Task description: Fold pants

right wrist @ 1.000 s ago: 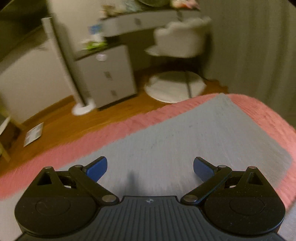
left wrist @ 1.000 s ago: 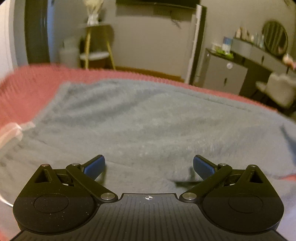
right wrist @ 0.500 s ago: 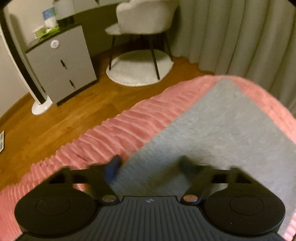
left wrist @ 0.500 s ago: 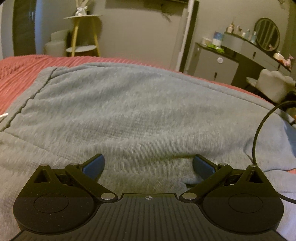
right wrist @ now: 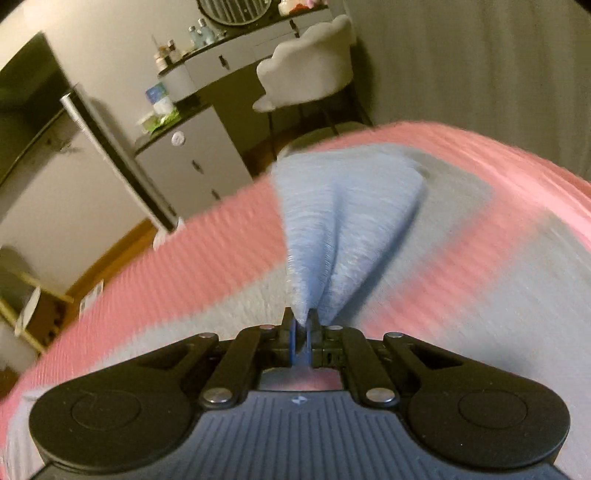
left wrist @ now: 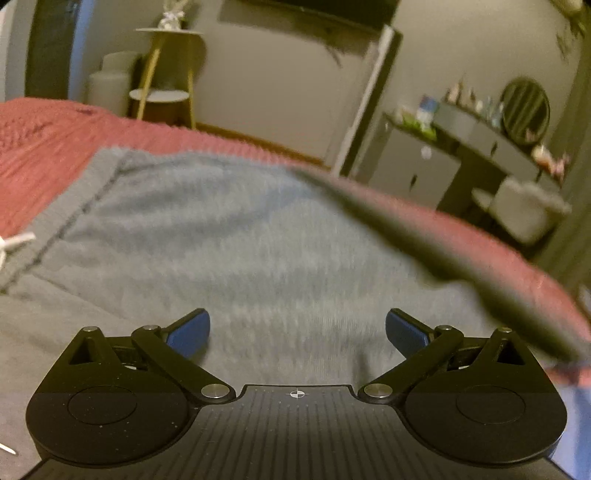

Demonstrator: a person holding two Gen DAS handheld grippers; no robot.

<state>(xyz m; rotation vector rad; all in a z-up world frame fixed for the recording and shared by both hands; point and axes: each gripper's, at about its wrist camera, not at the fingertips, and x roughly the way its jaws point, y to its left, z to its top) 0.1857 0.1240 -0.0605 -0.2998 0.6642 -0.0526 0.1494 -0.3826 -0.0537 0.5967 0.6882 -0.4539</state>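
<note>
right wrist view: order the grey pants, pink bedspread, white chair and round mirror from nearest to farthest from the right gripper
1. grey pants: pinched in the right gripper, lifted ahead.
2. pink bedspread: under and around the pants.
3. white chair: beyond the bed edge, upper centre.
4. round mirror: on the dresser behind the chair, at the top.

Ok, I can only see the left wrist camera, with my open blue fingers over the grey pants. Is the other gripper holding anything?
Observer: Yes. The right gripper has just been closing, and it is now shut on a pinch of the pants.
Operator: Is the cloth lying flat there?
Observer: No. It is bunched into a raised ridge that fans out away from the jaws, above the pink bedspread.
</note>
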